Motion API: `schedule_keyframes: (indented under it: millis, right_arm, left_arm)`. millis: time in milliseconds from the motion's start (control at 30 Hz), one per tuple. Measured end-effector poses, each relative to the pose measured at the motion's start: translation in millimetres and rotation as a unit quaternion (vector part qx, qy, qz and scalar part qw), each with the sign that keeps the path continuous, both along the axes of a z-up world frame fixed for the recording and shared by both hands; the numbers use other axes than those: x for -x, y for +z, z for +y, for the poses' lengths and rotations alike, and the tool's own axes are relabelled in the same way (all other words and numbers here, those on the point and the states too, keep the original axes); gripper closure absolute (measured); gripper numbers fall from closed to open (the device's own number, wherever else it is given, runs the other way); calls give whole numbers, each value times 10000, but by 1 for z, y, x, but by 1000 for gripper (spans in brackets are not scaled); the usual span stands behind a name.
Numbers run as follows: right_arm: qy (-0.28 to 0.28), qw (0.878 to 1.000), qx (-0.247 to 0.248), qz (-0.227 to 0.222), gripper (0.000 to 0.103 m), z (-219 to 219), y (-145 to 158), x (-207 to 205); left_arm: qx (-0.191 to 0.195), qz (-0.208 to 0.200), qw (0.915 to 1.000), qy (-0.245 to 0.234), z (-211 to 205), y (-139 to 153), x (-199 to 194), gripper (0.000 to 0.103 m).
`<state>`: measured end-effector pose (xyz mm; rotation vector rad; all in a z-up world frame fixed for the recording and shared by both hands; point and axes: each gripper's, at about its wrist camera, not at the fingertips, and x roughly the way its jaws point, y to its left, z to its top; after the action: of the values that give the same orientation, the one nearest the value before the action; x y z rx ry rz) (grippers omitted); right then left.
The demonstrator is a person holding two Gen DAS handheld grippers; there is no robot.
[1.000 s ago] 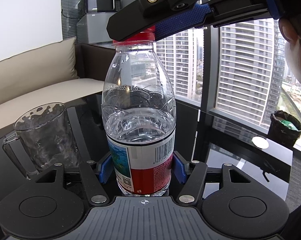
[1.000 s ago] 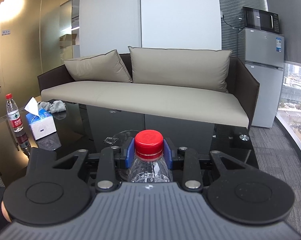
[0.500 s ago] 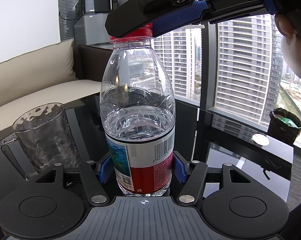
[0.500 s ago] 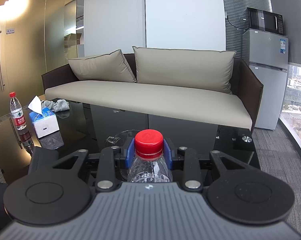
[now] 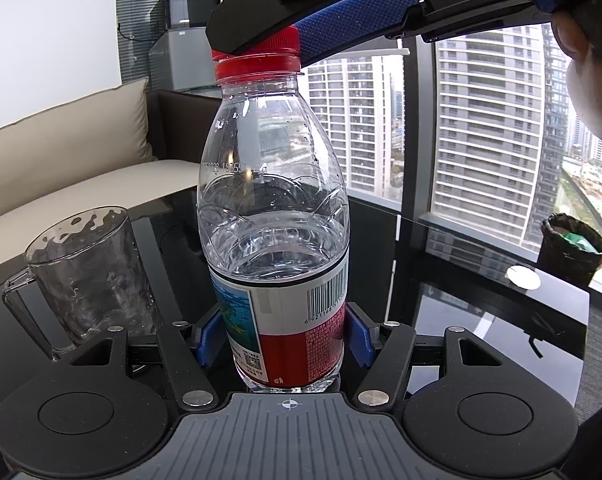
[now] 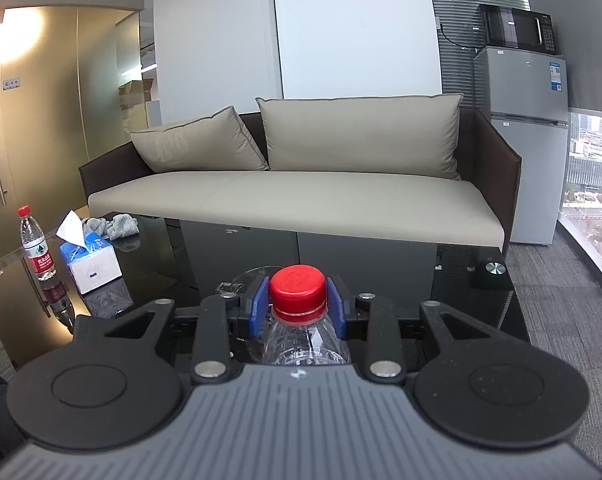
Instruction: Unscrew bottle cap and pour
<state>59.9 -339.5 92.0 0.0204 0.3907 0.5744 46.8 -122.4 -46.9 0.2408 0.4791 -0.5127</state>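
A clear water bottle [image 5: 273,216] with a red and white label stands upright on the black glass table [image 5: 481,312], about half full. My left gripper [image 5: 285,336] is shut on its lower body, blue pads against the label. The red cap [image 6: 298,289] sits on the neck, and my right gripper [image 6: 297,306] is shut on it from above; the same gripper's blue pad [image 5: 353,20] shows over the cap [image 5: 261,56] in the left wrist view. An empty clear glass mug [image 5: 89,276] stands just left of the bottle.
A second water bottle [image 6: 37,244], a tissue box [image 6: 89,266] and a grey cloth [image 6: 117,226] lie on the table's far left. A beige sofa [image 6: 301,196] stands behind the table. A black bin [image 5: 573,248] sits by the window. A person's face is at the upper right.
The right gripper has turned round the cap: its view has swung so the sofa and tissue box shifted right. In the left wrist view more of the red cap shows. The bottle stayed put.
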Motion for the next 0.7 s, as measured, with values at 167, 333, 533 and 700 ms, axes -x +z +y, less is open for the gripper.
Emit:
schedule_keyframes:
  millis: [167, 333, 533, 700]
  right_arm:
    - [-73, 10000, -10, 38, 66, 4, -1, 1]
    - [-225, 9997, -11, 106, 64, 8, -4, -1]
    - [-303, 9994, -7, 170, 64, 10, -5, -1]
    - [-279, 9994, 21, 205, 64, 10, -8, -5]
  left_arm:
    - [-14, -8, 10000, -5, -3, 2, 0, 45]
    - [-17, -8, 10000, -3, -1, 2, -1, 45]
    - [-16, 1, 10000, -9, 1, 2, -3, 45]
    - [-14, 1, 10000, -17, 1, 2, -4, 45]
